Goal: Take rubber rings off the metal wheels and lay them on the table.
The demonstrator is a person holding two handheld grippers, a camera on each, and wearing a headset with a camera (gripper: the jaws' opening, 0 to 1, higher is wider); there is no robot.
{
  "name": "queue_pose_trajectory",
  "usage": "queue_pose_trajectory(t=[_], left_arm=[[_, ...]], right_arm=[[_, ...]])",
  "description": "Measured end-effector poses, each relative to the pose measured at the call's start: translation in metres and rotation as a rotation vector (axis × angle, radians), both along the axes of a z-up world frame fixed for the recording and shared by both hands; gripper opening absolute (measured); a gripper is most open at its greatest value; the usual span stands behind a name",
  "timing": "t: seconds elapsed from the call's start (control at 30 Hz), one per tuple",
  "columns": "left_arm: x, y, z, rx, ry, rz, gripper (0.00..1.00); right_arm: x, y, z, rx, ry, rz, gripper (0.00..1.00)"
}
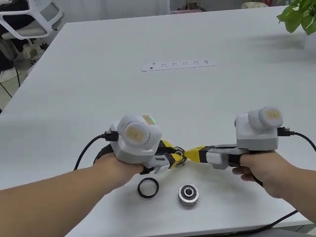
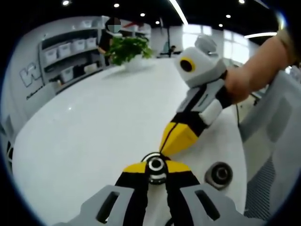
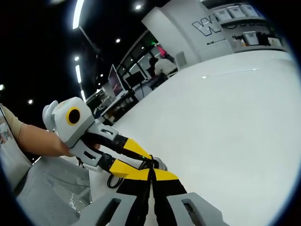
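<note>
Both grippers at one metal wheel [image 2: 156,165], near edge of table [image 1: 98,89].
Found left gripper [image 1: 172,158] fingers clamped on the metal wheel from the left. Found right gripper [image 1: 192,154] fingers narrow, pressed together, tips touching the rim of that wheel from the right; cannot tell whether pinching anything. Noted loose rubber ring [image 1: 148,187] lying flat on near side of table, second wheel [image 1: 188,194] just right of it, not touching.

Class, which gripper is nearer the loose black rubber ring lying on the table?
Left. The left gripper hangs just beyond the rubber ring; the right gripper comes in from farther to the right.
</note>
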State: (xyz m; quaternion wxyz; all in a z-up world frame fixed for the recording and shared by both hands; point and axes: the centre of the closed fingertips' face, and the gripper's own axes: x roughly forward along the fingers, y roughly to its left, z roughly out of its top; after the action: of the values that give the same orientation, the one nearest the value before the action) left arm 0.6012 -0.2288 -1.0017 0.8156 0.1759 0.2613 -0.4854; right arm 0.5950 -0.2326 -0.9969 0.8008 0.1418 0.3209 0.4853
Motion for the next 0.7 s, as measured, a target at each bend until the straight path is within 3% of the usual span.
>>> queue_pose_trajectory(t=[0.33,0.7], left_arm=[[-0.002,0.0,0.003,-0.009,0.022,-0.006,0.19],[-0.013,0.008,0.021,-0.039,0.021,-0.029,0.29]], right_arm=[[0.0,0.001,0.004,0.01,0.001,-0.004,0.0],[-0.003,0.004,0.014,0.033,-0.001,-0.008,0.0]])
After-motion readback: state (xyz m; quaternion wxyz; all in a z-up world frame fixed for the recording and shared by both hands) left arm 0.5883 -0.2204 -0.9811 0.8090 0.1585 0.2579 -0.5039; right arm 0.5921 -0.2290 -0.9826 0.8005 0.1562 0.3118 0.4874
